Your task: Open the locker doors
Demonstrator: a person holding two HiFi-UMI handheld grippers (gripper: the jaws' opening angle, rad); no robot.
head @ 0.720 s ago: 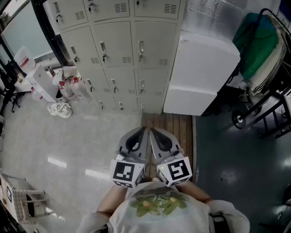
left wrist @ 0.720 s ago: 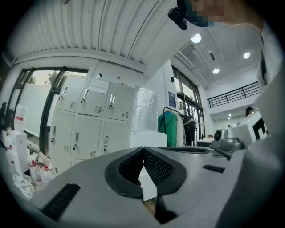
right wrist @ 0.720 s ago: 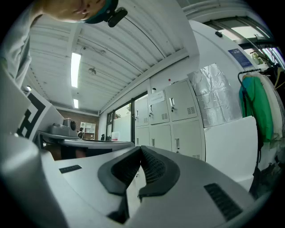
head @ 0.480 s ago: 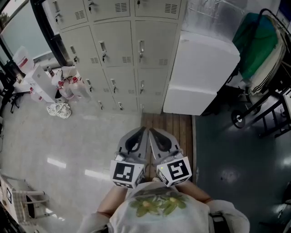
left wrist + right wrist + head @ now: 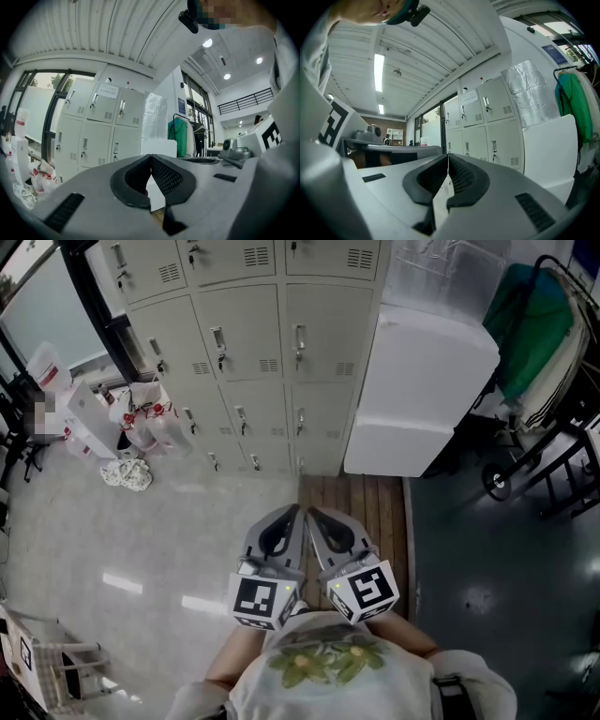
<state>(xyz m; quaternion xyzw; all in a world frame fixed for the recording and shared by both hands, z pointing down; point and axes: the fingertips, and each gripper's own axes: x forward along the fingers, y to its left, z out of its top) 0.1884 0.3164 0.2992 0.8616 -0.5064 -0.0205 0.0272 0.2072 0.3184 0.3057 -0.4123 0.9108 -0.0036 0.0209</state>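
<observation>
Lockers (image 5: 281, 343) of pale painted metal stand ahead in three columns. Every flat rectangular door is shut and has small vent slits. There are two claws, the left claw (image 5: 299, 508) and the right claw (image 5: 312, 511). Both are closed and empty, smooth grey with meshed black pads (image 5: 164, 176), well apart from the doors.

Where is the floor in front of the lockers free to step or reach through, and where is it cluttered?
Free: the pale floor in front of the lockers, and the wooden slats running out from under the white block. Crowded: bags and bottles at the lockers' left foot, and a wheeled rack on the right.
</observation>
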